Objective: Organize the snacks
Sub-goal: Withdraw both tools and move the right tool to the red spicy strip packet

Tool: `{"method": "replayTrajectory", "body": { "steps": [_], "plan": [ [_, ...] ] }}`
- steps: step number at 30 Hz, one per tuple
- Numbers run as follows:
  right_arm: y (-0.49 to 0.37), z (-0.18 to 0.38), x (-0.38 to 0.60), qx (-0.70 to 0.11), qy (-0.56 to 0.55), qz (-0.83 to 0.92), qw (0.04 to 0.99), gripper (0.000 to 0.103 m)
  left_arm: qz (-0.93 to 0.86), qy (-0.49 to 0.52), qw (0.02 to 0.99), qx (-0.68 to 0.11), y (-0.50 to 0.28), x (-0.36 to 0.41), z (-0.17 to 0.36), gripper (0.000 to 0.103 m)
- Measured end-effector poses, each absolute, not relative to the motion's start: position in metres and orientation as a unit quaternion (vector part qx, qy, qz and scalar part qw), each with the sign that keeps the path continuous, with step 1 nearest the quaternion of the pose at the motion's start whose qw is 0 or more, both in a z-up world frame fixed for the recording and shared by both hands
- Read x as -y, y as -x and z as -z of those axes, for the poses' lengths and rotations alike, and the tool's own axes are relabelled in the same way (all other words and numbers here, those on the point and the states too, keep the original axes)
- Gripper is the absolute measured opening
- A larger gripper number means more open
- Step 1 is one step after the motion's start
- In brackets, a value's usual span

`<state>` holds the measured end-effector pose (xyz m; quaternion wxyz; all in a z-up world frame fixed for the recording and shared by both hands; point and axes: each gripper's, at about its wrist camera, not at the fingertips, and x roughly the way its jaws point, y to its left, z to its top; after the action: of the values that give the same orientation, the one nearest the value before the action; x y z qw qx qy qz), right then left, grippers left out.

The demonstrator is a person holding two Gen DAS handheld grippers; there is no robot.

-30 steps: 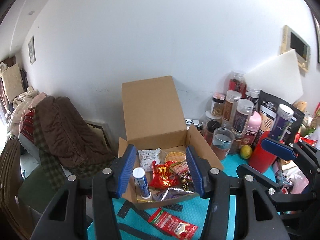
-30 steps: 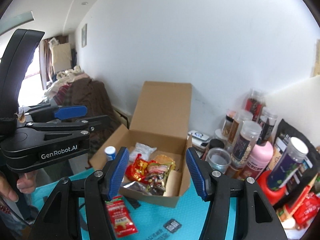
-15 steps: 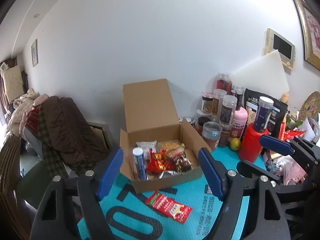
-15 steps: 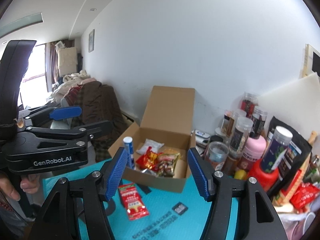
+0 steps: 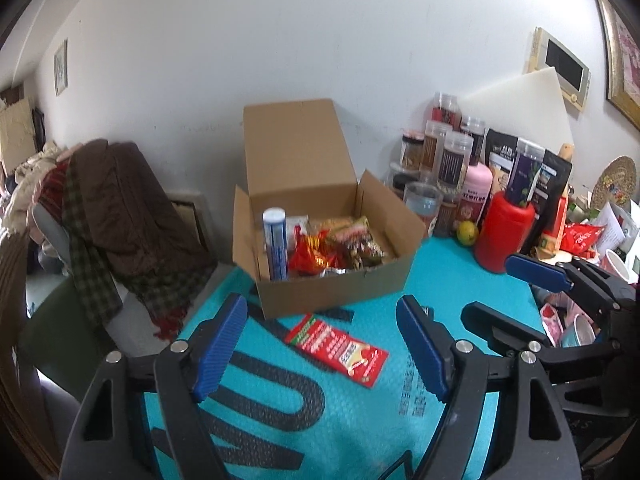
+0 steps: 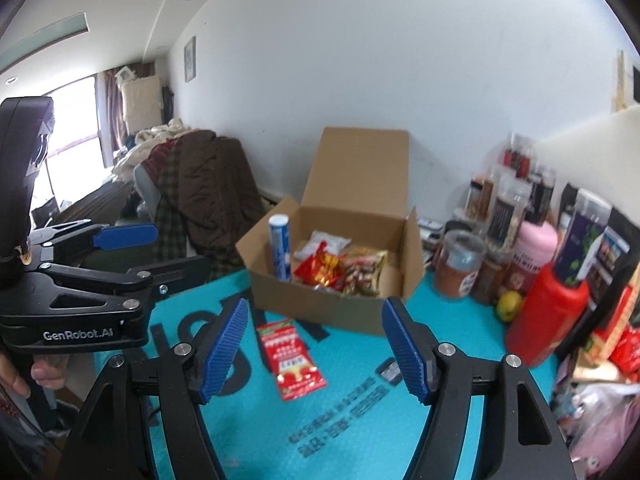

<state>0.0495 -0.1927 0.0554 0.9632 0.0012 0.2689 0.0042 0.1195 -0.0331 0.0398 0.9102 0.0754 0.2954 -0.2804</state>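
An open cardboard box (image 5: 340, 286) (image 6: 320, 306) stands on the teal mat with its lid up. Inside stand a white and blue tube (image 5: 275, 242) (image 6: 280, 246) and several snack packets (image 5: 340, 246) (image 6: 340, 268). A red snack packet (image 5: 338, 348) (image 6: 291, 354) lies flat on the mat in front of the box. My left gripper (image 5: 322, 346) is open and empty, above the mat near that packet. My right gripper (image 6: 316, 344) is open and empty, just right of the packet; it also shows at the right of the left wrist view (image 5: 536, 276).
Jars, bottles and bags (image 5: 460, 168) (image 6: 520, 216) crowd the right side, with a red bottle (image 5: 504, 236) (image 6: 548, 316) and a lemon (image 5: 468, 232). A small dark packet (image 6: 390, 370) lies on the mat. A chair with brown clothing (image 5: 120, 216) stands left of the table.
Both grippers have drawn back from the box, which looks smaller and farther. The left jaws have opened wider. The red packet now lies between the fingers in both views.
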Motion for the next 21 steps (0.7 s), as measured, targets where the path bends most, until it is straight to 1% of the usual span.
{"method": "replayTrajectory", "body": {
  "steps": [13,21],
  "plan": [
    [-0.08,0.009,0.184,-0.332,-0.028,-0.037,0.942,0.07,0.281,-0.044,0.891,-0.354,-0.142,0.012,0.021,0.077],
    [-0.107,0.046,0.188,-0.368,-0.039,-0.047,0.928,0.07,0.269,-0.042,0.88,-0.388,-0.163,0.01,0.054,0.077]
  ]
}}
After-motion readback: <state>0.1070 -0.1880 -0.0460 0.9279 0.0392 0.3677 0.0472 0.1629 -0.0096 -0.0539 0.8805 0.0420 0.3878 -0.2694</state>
